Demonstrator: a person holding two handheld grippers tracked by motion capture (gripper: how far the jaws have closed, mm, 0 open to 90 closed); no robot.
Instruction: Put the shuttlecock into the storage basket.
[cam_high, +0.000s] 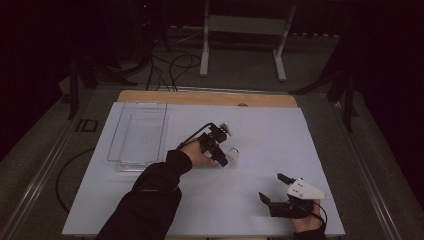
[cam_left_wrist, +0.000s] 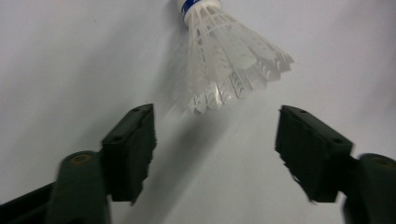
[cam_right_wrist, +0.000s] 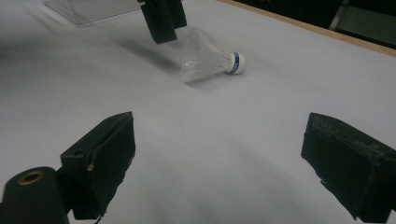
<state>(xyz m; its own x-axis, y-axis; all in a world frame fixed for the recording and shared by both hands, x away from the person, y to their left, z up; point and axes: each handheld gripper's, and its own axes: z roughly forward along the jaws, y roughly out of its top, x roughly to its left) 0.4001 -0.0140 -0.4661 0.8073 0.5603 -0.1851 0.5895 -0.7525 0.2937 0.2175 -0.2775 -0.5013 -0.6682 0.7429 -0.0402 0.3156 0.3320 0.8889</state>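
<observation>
The left hand-held gripper (cam_left_wrist: 215, 140) looks along its two black jaws, which stand apart with nothing between them; the shuttlecock (cam_left_wrist: 229, 60) lies on the white table (cam_left_wrist: 70, 56) just ahead of the tips, feather skirt toward the jaws, untouched. This view gives the feathers and a blue band at the cork, though the cork itself is cut off by the top edge and the skirt's left side is blurred.

The right hand-held gripper (cam_right_wrist: 219, 158) is also released, its jaws spread wide over bare table (cam_right_wrist: 261, 121). Well ahead of it the shuttlecock (cam_right_wrist: 210, 60) lies on its side, whole cork and blue band plain to see here; the left hand-held gripper (cam_right_wrist: 163, 18) hangs just above its skirt, cut off at the top edge and covering part of the feathers. Beyond that, a clear tray (cam_right_wrist: 88, 9) is cropped.

From above, the right hand-held gripper (cam_high: 274, 189) sits near the table's (cam_high: 280, 130) near edge, the left hand-held gripper (cam_high: 225, 159) farther in with the shuttlecock (cam_high: 233, 151) a small pale blur by its tips, too dim to read. The tray (cam_high: 140, 132) lies to that gripper's left. A sleeve (cam_high: 150, 195) comes in from below
</observation>
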